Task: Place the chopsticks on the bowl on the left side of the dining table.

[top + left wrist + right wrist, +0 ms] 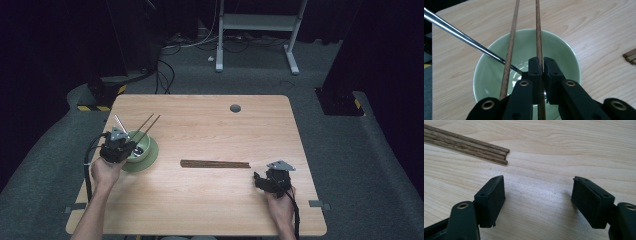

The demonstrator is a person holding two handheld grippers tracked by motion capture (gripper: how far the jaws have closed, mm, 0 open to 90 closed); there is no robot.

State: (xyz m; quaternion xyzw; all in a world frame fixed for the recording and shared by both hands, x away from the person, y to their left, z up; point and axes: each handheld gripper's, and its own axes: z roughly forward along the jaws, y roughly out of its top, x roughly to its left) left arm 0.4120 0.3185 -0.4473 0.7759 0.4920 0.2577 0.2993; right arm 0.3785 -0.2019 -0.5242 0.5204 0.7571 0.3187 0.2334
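Observation:
A pale green bowl [146, 152] [564, 47] stands at the table's left side. My left gripper [130, 145] [542, 62] reaches over it and is shut on one brown wooden chopstick [538, 35], which runs up and away past the far rim. A second chopstick [510, 45] [145, 123] lies just beside the jaws on their left, resting in the bowl. A metal utensil handle [461, 36] [120, 122] also leans out of the bowl. A bundle of chopsticks [215, 164] [474, 147] lies mid-table. My right gripper [259, 180] [539, 187] stands open just right of the bundle's end, with nothing between its jaws.
The wooden table [210, 125] has a small round grommet [235, 108] near its far edge. Beyond the table are grey carpet, cables and a white desk frame [257, 22]. Bare tabletop lies between the bowl and the bundle.

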